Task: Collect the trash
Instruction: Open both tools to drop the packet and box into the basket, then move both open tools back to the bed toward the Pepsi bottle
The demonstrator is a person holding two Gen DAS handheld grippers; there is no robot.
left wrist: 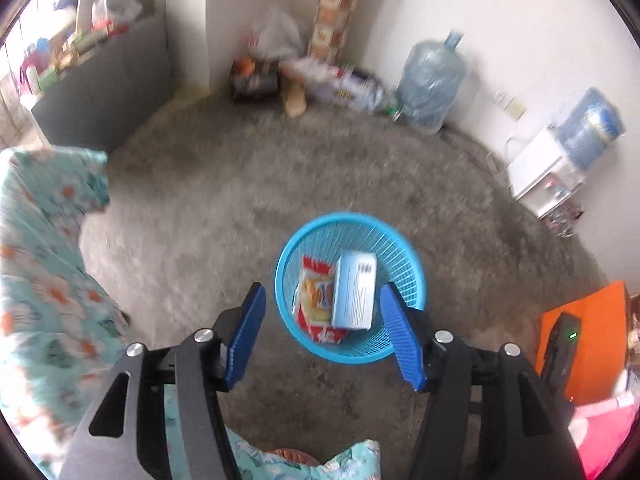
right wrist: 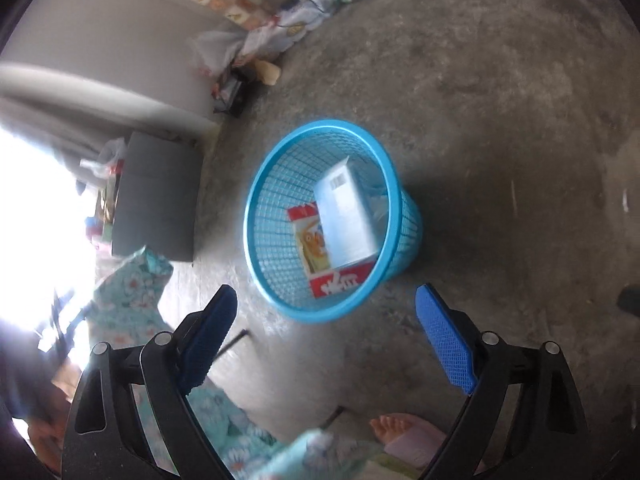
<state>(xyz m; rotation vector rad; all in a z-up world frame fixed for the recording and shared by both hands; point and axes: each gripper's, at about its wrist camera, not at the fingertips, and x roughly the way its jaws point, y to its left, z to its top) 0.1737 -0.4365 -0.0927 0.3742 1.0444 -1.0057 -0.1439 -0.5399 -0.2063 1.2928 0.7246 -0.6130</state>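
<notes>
A blue mesh waste basket (left wrist: pixel 304 236) stands on the grey concrete floor; it also shows in the right wrist view (right wrist: pixel 276 200). Inside it lie a pale blue carton (left wrist: pixel 354 292) (right wrist: pixel 346 216) and a red and yellow snack wrapper (left wrist: pixel 314 300) (right wrist: pixel 316 244). My left gripper (left wrist: pixel 322 336) is open and empty, held above the basket's near side. My right gripper (right wrist: pixel 326 340) is open and empty, just short of the basket's near rim.
A flowered teal cloth (left wrist: pixel 44 264) covers furniture at the left. A large water bottle (left wrist: pixel 432 84), bags and boxes (left wrist: pixel 340 80) line the far wall. A white dispenser (left wrist: pixel 548 176) stands right. An orange folder (left wrist: pixel 584 328) lies right. A bare foot (right wrist: pixel 396 428) is below.
</notes>
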